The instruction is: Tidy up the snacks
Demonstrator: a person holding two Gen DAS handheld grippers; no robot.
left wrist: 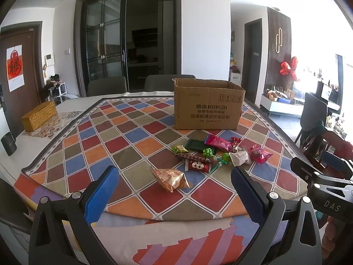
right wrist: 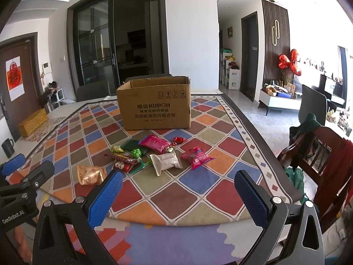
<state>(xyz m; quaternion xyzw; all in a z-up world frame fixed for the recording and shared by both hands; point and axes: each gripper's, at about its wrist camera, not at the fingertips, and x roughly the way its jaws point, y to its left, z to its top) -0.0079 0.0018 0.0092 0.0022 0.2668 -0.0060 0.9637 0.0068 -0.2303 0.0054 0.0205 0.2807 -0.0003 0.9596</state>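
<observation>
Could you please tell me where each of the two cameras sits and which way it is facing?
Left wrist: on the left gripper, looking forward over the table at the snack pile and the cardboard box; its open blue fingers and the right gripper at right show.
Right wrist: on the right gripper, further right, facing the same way; its open fingers and the left gripper at left show.
Shared: box, snacks, checked cloth.

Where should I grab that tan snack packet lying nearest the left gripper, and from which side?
Take the tan snack packet across its puffed middle, coming straight down from above with the left gripper. It lies flat on the checkered cloth, apart from the other snacks, so open jaws probably straddle it cleanly; the crimped ends look too thin.
</observation>
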